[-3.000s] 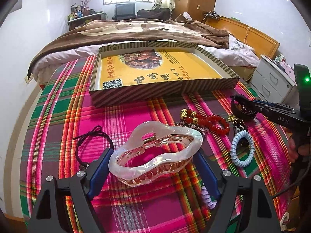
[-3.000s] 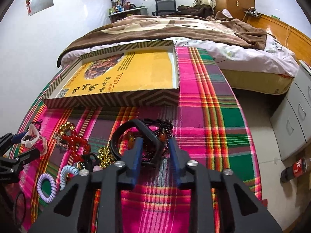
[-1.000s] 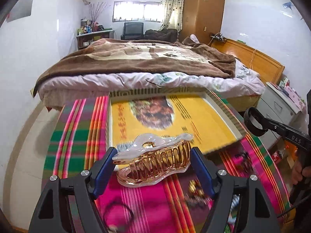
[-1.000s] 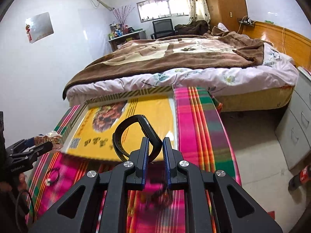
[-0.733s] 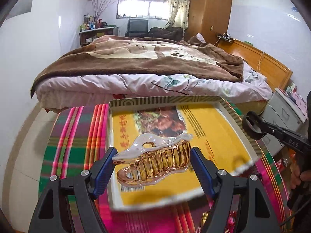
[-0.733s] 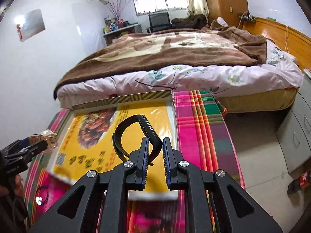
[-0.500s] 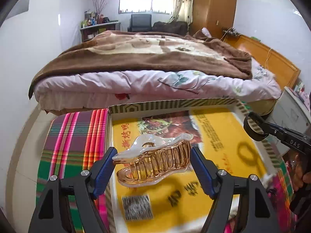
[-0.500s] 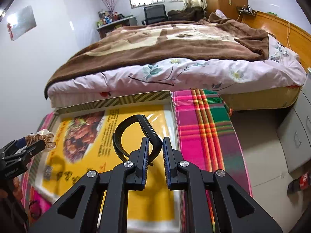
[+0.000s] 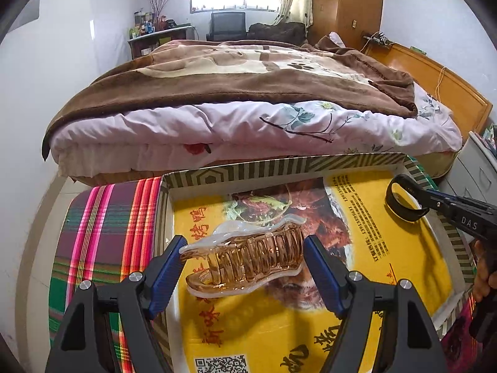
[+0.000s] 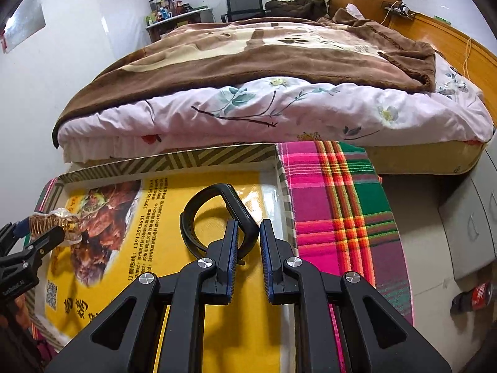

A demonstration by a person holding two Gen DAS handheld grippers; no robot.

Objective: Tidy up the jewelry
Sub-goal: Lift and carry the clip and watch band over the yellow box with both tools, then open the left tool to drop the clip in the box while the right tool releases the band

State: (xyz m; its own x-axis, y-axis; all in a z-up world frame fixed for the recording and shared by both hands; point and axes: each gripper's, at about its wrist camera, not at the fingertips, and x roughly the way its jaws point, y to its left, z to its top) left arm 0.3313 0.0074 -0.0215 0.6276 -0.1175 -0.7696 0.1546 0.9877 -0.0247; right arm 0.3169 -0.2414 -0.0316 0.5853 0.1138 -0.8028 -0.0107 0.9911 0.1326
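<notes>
Hair claw (image 9: pixel 245 259): translucent amber plastic, glossy, with a milky white rim. Wristband (image 10: pixel 214 220): matt black, smooth, rubber-like. Shallow box (image 9: pixel 279 171): printed cardboard, its yellow floor glossy with reflections. Tablecloth (image 10: pixel 335 205): woven plaid cloth, matt. Blanket (image 9: pixel 233 71): brown plush fleece. Headboard (image 9: pixel 435 84): varnished wood. Gripper fingers (image 9: pixel 164 272): blue ribbed pads on matt black plastic.

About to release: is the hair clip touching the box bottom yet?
Cannot tell. The left wrist view shows the hair clip in the left gripper over the box, but neither contact nor gap plainly.
</notes>
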